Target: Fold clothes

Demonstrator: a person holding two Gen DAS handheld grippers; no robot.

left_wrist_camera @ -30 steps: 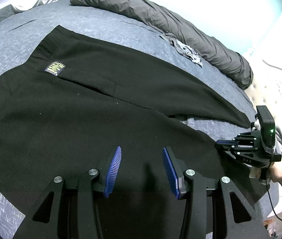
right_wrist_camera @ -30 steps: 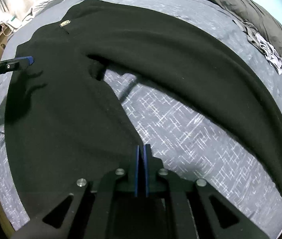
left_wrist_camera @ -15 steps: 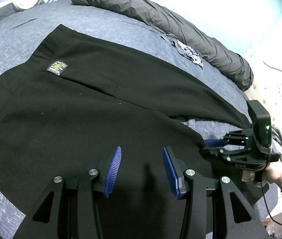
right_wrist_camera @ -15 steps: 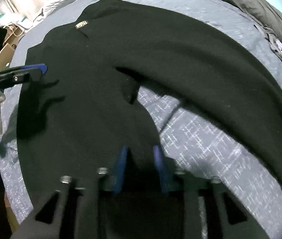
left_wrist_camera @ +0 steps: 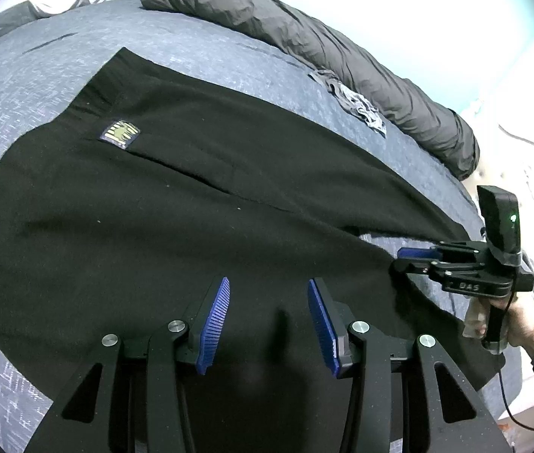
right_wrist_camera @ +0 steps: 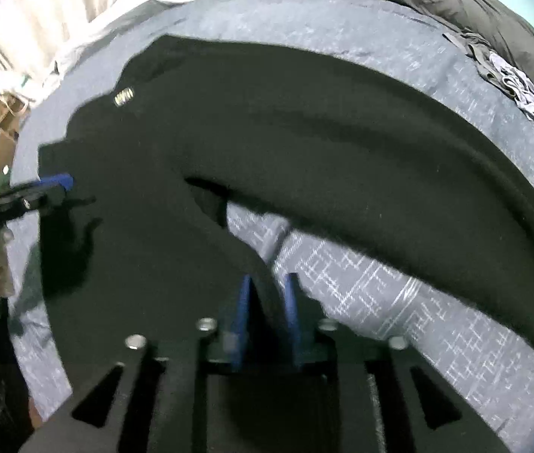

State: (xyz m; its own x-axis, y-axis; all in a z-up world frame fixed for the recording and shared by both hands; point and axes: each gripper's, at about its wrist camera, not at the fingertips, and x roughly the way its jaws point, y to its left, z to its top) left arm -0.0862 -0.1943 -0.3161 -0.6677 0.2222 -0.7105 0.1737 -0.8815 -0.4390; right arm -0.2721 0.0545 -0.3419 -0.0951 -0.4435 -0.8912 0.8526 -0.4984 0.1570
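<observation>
Here, one pair of black trousers (left_wrist_camera: 199, 204) lies spread flat across the bed (left_wrist_camera: 21, 87).

The fabric is plain black with one small gold-and-dark label (left_wrist_camera: 119, 134) near the waistband, toward the bed's far left edge; two legs run rightward, a wedge of blue-grey patterned bedcover showing between them. One rolled dark grey duvet (left_wrist_camera: 327, 53) lies along the far edge, one small crumpled grey garment (left_wrist_camera: 361, 107) beside it. The wall behind is pale. The left gripper (left_wrist_camera: 268, 315) hovers over the near leg, fingers spread, nothing between them. The right gripper (right_wrist_camera: 267, 311) is opening, the near leg's edge between its blue pads without being pinched.
</observation>
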